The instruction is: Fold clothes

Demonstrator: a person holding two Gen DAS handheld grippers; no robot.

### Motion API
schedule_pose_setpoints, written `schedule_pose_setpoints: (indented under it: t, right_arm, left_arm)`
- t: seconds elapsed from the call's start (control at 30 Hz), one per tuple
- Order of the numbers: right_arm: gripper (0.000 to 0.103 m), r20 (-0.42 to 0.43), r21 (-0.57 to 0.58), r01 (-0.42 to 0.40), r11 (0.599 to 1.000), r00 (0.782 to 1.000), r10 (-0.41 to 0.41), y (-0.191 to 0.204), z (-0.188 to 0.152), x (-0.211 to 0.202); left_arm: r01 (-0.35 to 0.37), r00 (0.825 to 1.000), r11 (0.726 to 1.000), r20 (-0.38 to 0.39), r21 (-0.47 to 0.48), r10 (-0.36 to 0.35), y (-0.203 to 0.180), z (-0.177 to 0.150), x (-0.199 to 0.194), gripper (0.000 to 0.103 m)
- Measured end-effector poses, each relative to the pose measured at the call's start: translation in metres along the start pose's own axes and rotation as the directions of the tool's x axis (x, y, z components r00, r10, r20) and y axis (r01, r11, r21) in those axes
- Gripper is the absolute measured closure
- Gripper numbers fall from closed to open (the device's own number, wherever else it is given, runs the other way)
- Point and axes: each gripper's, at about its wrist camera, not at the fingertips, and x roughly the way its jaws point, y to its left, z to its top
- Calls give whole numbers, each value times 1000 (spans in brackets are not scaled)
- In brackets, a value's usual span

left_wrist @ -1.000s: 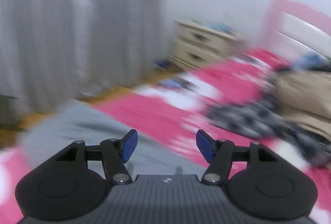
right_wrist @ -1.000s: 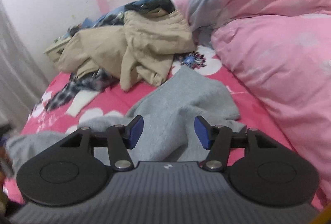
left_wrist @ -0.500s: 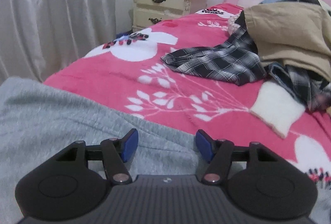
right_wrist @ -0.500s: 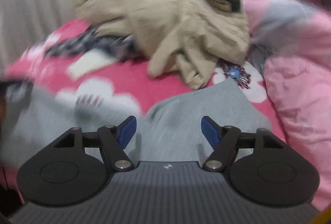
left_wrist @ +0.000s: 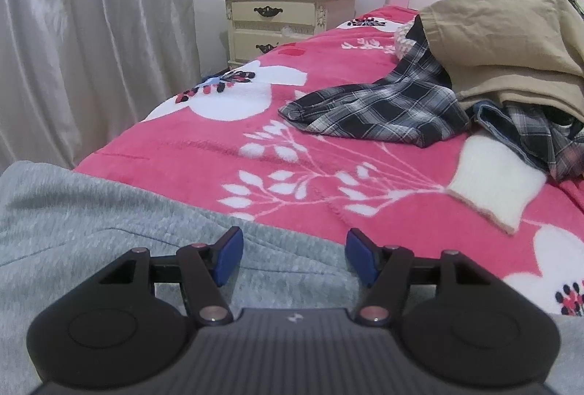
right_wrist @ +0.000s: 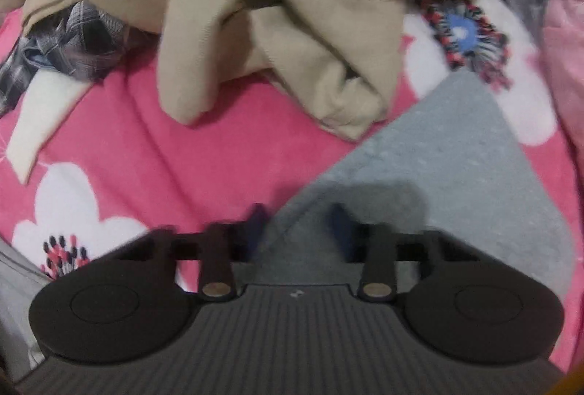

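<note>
Left hand-held gripper (left_wrist: 293, 256): we hold it tilted downward, its blue pads set well apart with a clear gap between them.
Left fingers (left_wrist: 228, 254): we see both black linkages spread evenly to either side of the ribbed body, nothing pinched between the pads.
Right hand-held gripper (right_wrist: 298, 230): we hold it pointing steeply down; the view is motion-blurred.
Right jaws: they have just been closing, yet in the blurred picture a gap still shows between the pads, which press on nothing.
Right fingers (right_wrist: 341, 229): dark blue, smeared by blur.
</note>
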Motion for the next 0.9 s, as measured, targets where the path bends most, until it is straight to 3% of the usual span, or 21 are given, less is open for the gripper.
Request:
schedule_pose_setpoints:
  t: [0.13,0.23,0.3,0.4,0.47,0.6,0.67,0.73,0.9]
  right_arm:
    - [95,186,190,-44,981,983,8,-48,-17,-48]
    - [96,351,313,-147,938,936,30,-83,-36,-77]
    - [96,406,386,-216,897,913,45,-97,-41,-77]
    - [96,445,404,-259,877,894,59,-93,-32,-56]
    - [95,445,408,-270,872,893,69,-85,-19,-35]
    - [86,367,480,-232,846,929,46,-90,1,6]
    - [84,375,526,-260,810,926,54,-103,1,6]
    - [70,416,566,-315,762,907,65,-117,-7,-9]
    - [47,438,427,-286,858,895,81,-123,-50,-88]
  left_arm:
    - [-22,1000,1000,-13,9,22,2,0,-1,39]
    - [-29,999,1000,-19,-2,29,5,1,-1,39]
    - [-40,999,999,-19,2,40,5,0,0,39]
    - [-56,998,998,-12,25,56,2,-2,1,39]
    - [-65,998,997,-7,35,66,1,-3,3,39]
    - [-78,997,996,3,47,78,1,-4,6,37]
    - [-80,997,995,7,52,80,1,-4,7,37]
    - [-80,997,995,8,51,80,1,-4,7,37]
    - [-76,997,996,-3,36,76,3,-2,7,37]
